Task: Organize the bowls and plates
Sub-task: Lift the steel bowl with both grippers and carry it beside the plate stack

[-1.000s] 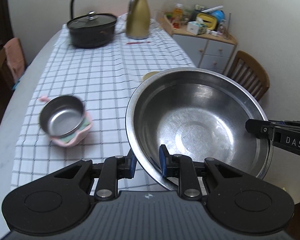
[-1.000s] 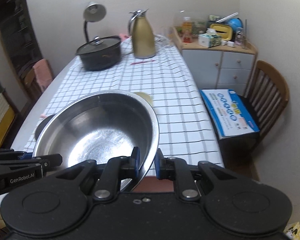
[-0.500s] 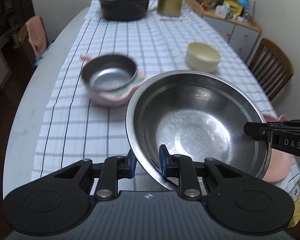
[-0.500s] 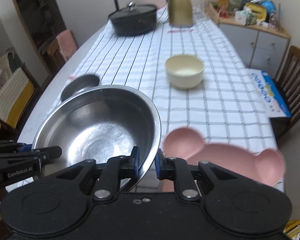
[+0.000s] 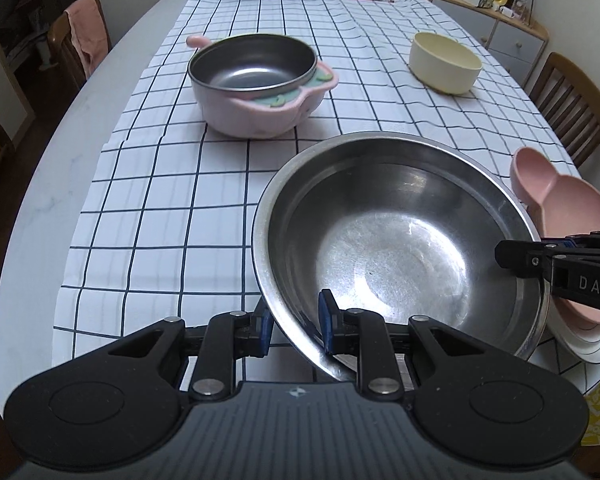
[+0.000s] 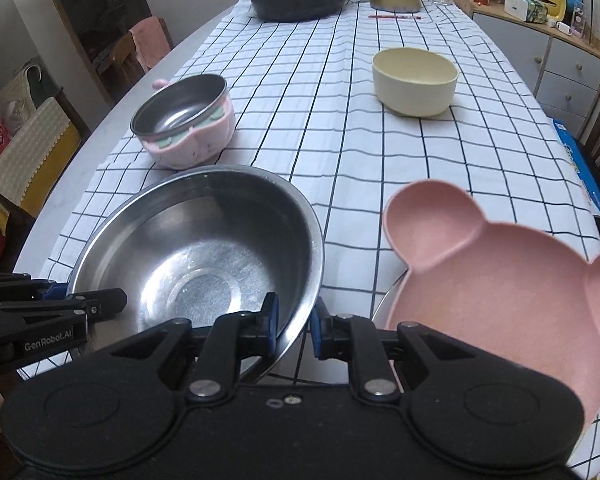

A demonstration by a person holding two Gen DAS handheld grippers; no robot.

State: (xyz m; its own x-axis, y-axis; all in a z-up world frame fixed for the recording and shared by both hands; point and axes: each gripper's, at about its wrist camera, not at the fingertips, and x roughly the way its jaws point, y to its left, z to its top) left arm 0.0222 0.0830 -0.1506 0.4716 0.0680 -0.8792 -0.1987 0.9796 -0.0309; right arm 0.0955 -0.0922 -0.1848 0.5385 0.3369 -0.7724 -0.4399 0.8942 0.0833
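Steel is what both tongs are biting: left tongs (image 5: 293, 330) and right tongs (image 6: 294, 326) are each pinching narrow on opposite sides of the big steel bowl (image 5: 396, 240), one pad inside the wall, one outside, blue pads on thin rim. We're holding it w/ two grips, tilted a bit, just above the near end of the desk (image 5: 44, 184); can't tell if its base is touching the cloth.

Handling, as we judge it: thin-walled stainless, stiff, prob. light for its size, but smooth and slick, so a pad grip on the rolled rim could slide if we're twisting. Two opposite rim points is the sane hold; a one-sided grip would be levering hard. Not fragile, though it may be clanging or denting if dropped.

Outward: we're seeing a pink bear-shaped plate (image 6: 500, 280) just beside the bowl on the right, matte, divided, w/ round ears, sitting on what looks like a white plate (image 5: 588, 344). Looks like plastic or fibre, light and non-slippery.

Further off, a small steel bowl (image 5: 254, 64) is nesting in a pink bowl (image 5: 252, 114) w/ green trim. A cream bowl (image 6: 414, 80), matte, straight-sided, is standing apart on the right. All are resting on a white checked tablecloth (image 5: 180, 200), soft, slightly rippled, so it may be bunching if we're dragging things across it.
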